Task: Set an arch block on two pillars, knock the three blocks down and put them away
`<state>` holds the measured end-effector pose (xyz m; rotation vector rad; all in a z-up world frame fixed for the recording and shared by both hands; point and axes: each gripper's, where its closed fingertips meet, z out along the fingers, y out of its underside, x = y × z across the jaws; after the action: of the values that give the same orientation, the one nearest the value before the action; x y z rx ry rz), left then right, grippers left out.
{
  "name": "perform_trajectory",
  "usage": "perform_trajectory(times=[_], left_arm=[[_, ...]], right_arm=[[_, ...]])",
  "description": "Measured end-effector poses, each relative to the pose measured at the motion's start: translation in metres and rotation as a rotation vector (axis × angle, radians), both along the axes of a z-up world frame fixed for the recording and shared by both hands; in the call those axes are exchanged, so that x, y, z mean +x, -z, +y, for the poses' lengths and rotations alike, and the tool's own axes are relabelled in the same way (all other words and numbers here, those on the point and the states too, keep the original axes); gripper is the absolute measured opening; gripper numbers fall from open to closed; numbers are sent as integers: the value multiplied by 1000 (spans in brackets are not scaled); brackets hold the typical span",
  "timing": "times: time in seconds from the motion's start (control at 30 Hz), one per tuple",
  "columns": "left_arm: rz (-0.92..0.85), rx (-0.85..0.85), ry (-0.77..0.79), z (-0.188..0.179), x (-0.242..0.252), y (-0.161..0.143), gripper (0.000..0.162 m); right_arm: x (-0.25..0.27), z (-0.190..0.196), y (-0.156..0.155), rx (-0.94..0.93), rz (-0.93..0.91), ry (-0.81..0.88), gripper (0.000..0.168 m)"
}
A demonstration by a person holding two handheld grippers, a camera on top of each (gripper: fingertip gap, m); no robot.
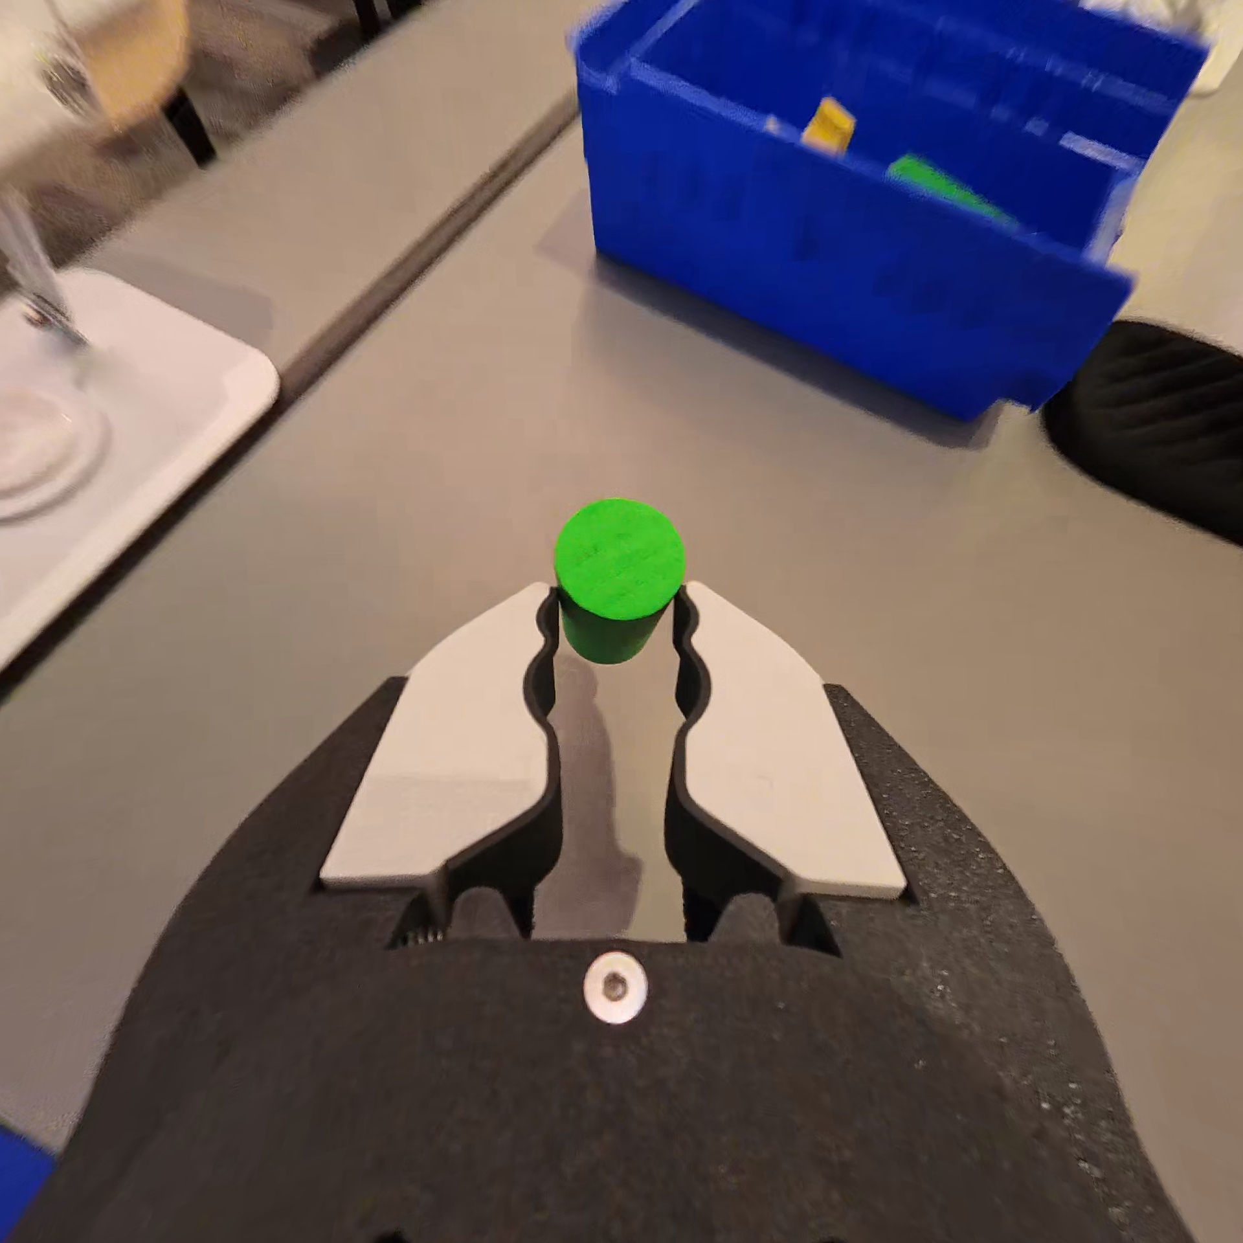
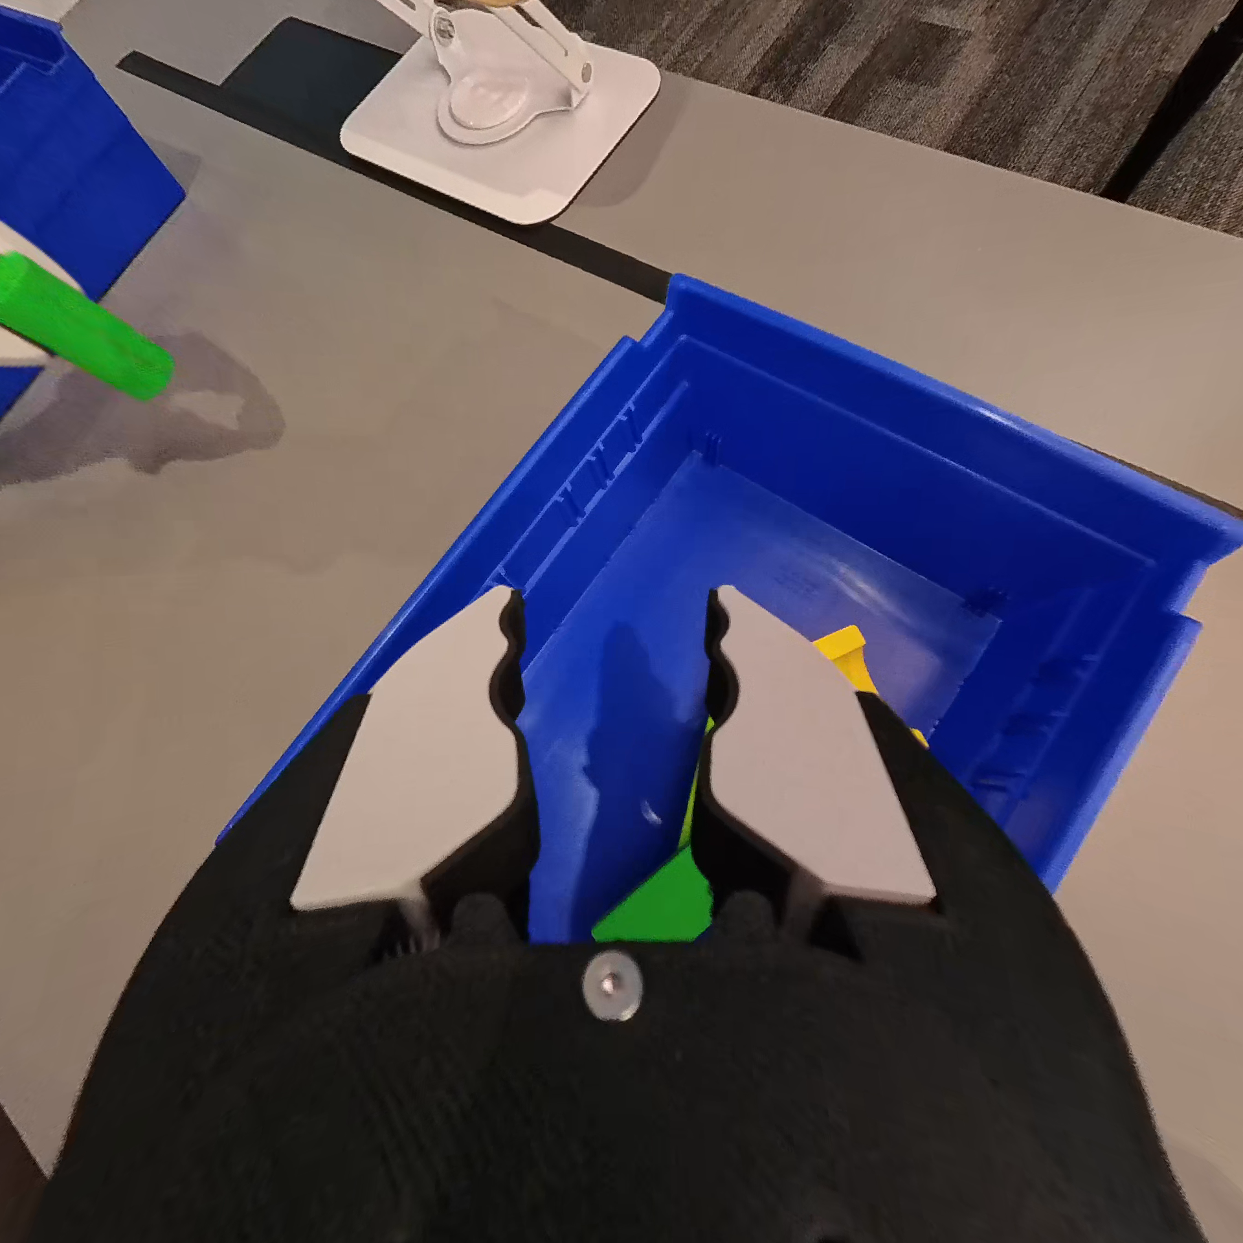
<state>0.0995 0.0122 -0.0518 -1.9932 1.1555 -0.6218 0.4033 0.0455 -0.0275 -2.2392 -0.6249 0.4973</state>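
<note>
My left claw [image 1: 617, 592] grips a green pillar [image 1: 615, 572] bound for the blue bin [image 1: 841, 269], while my right claw [image 2: 612, 595] hangs released above it, a green block [image 2: 662, 901] inside.

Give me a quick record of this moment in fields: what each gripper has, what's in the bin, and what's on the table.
left gripper: shut on the green cylinder, held above the grey table
right gripper: open, empty, over the blue bin
bin contents: a green block and a yellow block, both partly hidden by the gripper
second blue bin: far left in the right wrist view, contents not visible
other: white stand base at the table's far edge
</note>
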Motion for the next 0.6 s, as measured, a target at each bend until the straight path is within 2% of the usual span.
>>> perform_trajectory(times=[0.07, 0.23, 0.33, 0.6], left_arm=[[35, -28, -20, 6, -2, 19, 33], [10, -104, -39, 13, -6, 41, 32], [99, -95, -59, 17, -15, 56, 33], [171, -104, -109, 22, -26, 73, 34]], right_arm=[[-1, 0, -2, 4, 11, -5, 53], [-3, 1, 2, -8, -2, -18, 53], [-5, 2, 5, -17, -12, -22, 53], [-4, 1, 9, -28, -23, -27, 53]])
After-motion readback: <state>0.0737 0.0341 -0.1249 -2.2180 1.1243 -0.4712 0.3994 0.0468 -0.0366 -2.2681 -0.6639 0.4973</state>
